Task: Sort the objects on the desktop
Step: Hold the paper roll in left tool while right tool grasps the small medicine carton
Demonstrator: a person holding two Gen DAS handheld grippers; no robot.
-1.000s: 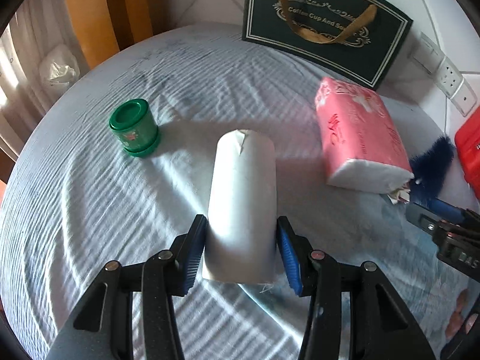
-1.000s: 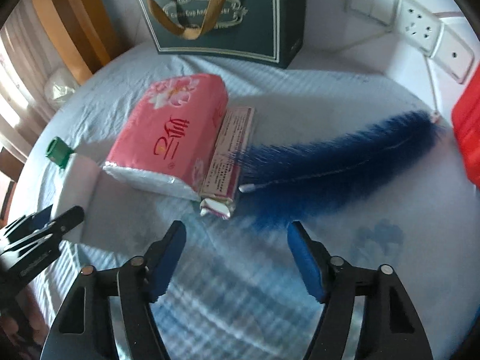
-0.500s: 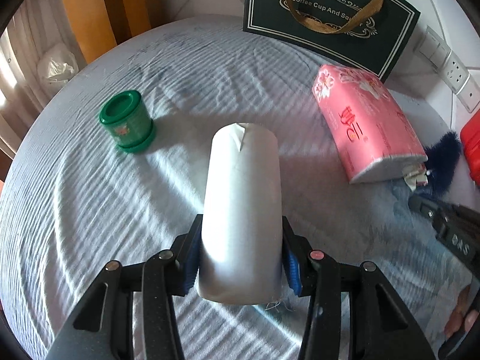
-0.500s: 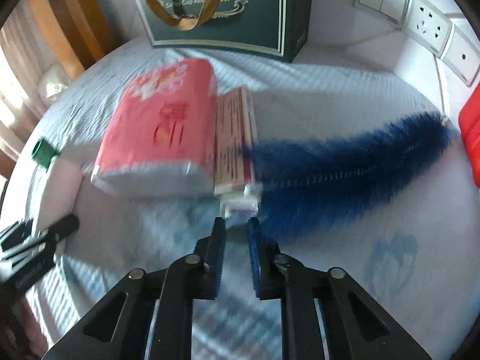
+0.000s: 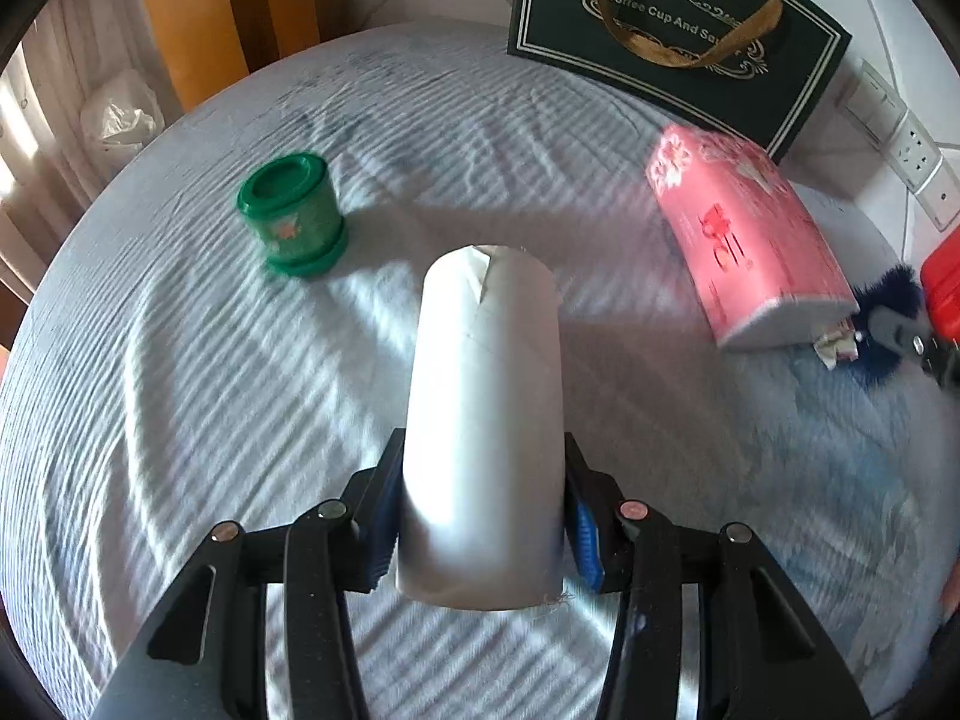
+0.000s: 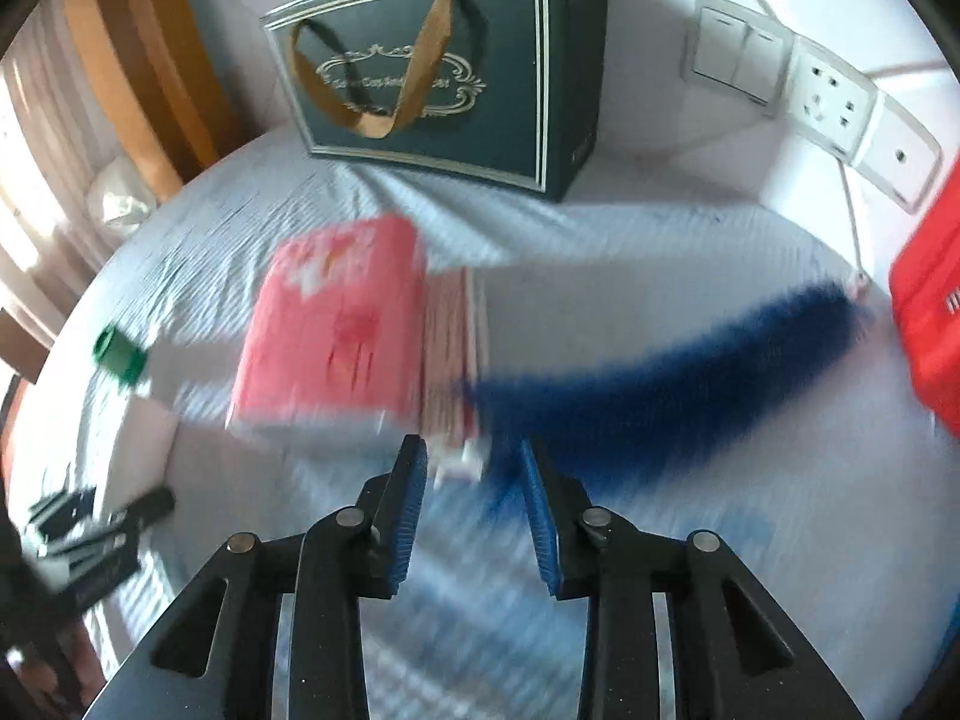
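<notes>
My left gripper [image 5: 480, 516] is shut on a white paper roll [image 5: 486, 408] and holds it above the blue-grey tablecloth [image 5: 150, 408]. A green jar [image 5: 291, 213] stands to its left. A pink tissue pack [image 5: 744, 240] lies to the right; it also shows in the right wrist view [image 6: 336, 330]. My right gripper [image 6: 474, 480] is partly open just in front of a slim pink box [image 6: 453, 354] and the stem end of a blue feather [image 6: 660, 384]. Nothing is between its fingers. The right view is blurred.
A dark green gift bag [image 6: 444, 78] stands at the back against the wall. A red box [image 6: 930, 312] sits at the right edge. Wall sockets [image 6: 834, 96] are behind it. A wooden chair back [image 5: 240, 6] stands beyond the table at left.
My left gripper has lifted the white roll off the cloth. My right gripper closed nearly shut, then reopened partway, and moved toward the slim box and feather stem.
</notes>
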